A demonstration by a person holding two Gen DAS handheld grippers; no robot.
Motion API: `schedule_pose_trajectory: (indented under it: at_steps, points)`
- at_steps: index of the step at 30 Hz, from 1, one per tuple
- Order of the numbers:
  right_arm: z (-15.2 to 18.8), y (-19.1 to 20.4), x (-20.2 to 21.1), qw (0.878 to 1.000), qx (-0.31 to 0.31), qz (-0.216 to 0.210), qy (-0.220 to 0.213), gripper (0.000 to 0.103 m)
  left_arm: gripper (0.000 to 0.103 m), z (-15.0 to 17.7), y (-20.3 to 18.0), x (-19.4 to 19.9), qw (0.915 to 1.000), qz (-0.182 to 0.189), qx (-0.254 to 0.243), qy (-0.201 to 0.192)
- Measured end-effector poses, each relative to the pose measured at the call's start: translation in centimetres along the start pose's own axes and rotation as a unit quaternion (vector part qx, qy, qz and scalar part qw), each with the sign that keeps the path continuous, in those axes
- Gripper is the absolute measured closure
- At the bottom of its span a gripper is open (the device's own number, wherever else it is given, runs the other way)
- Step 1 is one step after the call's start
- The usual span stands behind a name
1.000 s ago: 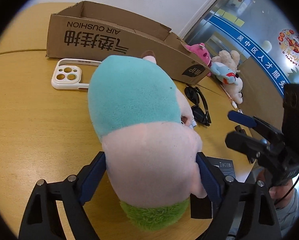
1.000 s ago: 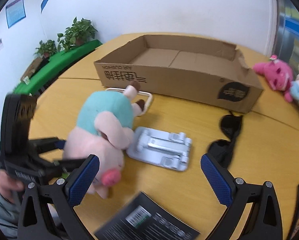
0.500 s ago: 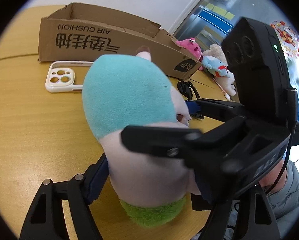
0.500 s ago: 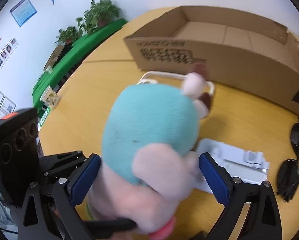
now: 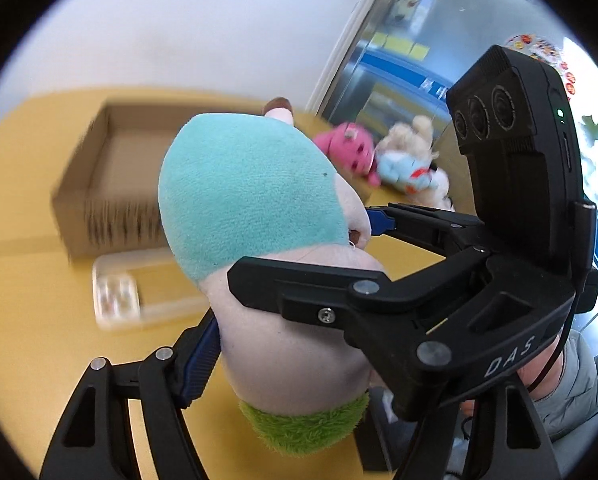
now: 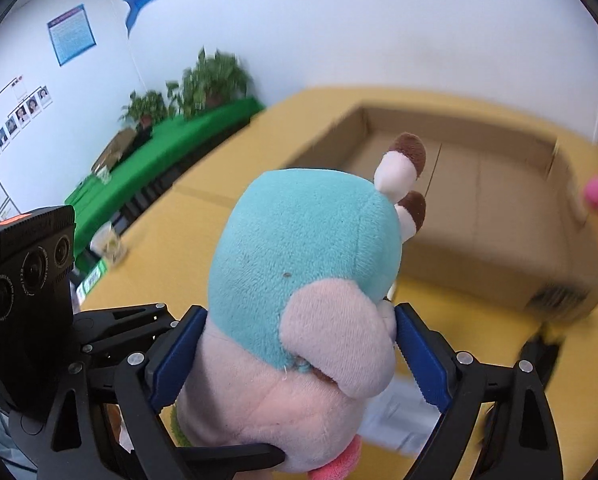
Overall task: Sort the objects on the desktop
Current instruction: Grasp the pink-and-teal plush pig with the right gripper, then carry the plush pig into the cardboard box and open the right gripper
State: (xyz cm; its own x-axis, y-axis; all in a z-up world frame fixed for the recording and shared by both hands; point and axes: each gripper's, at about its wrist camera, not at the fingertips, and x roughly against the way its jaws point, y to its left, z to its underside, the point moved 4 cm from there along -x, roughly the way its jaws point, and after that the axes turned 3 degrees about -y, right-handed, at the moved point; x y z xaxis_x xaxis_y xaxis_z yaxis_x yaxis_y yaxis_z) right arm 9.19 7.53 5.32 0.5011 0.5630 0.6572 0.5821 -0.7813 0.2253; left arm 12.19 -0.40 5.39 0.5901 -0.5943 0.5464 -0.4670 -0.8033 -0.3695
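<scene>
A plush pig (image 5: 251,184) with a teal back, pink body and green tuft hangs above the yellow table (image 5: 27,320). My left gripper (image 5: 291,344) grips its pink lower body, its jaws still closing; one blue pad (image 5: 203,356) presses the side and the other is hidden. From the right my right gripper (image 5: 319,248) reaches across it. In the right wrist view the pig (image 6: 299,240) fills the space between the right gripper (image 6: 295,352), whose blue pads (image 6: 419,356) touch both flanks as the jaws close. The open cardboard box (image 6: 479,184) lies behind.
A white phone case (image 5: 139,292) lies in front of the box (image 5: 111,168). A pink plush (image 5: 347,148) and a white and blue plush (image 5: 411,164) sit at the far right. Under the pig lies a silver stand (image 6: 399,412). A sleeve (image 5: 579,392) shows at lower right.
The pig has come up off the table with both grippers. The right gripper swung in from the side and closed in around it. The box now looks lower and further off.
</scene>
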Motion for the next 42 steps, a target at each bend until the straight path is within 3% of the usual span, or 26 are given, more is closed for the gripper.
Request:
schedule_pose_trajectory:
  at_steps: [4, 10, 14, 20, 25, 33, 42]
  points:
    - [-6.4, -0.3, 3.1, 0.997, 0.04, 0.022, -0.058, 0.012, 0.03, -5.8, -0.2, 1.2, 0.9987, 0.004, -0.028, -0.042]
    - [-14.2, 0.3, 5.7, 0.99, 0.079, 0.022, -0.118, 0.012, 0.03, -12.9, -0.3, 4.3, 0.9922, -0.013, -0.069, -0.102]
    - [-18.6, 0.2, 6.3, 0.985, 0.092, 0.007, -0.145, 0.012, 0.03, -17.4, -0.2, 4.2, 0.9889, -0.024, -0.079, -0.123]
    - [-23.8, -0.2, 5.0, 0.982, 0.096, -0.007, -0.163, 0.012, 0.03, -21.1, 1.1, 4.6, 0.9865, -0.044, -0.085, -0.133]
    - [-27.2, -1.5, 1.8, 0.983, 0.088, -0.022, -0.159, 0.012, 0.03, -23.4, 4.3, 2.9, 0.9881, -0.058, -0.067, -0.126]
    - [-31.1, -6.3, -7.8, 0.99, 0.043, -0.064, -0.115, 0.012, 0.03, -24.8, 10.2, -2.0, 0.9925, -0.08, -0.03, -0.087]
    - [-29.2, -13.5, -22.5, 0.995, -0.027, -0.088, -0.023, 0.012, 0.03, -21.9, 19.0, -11.6, 0.9952, -0.079, 0.054, 0.017]
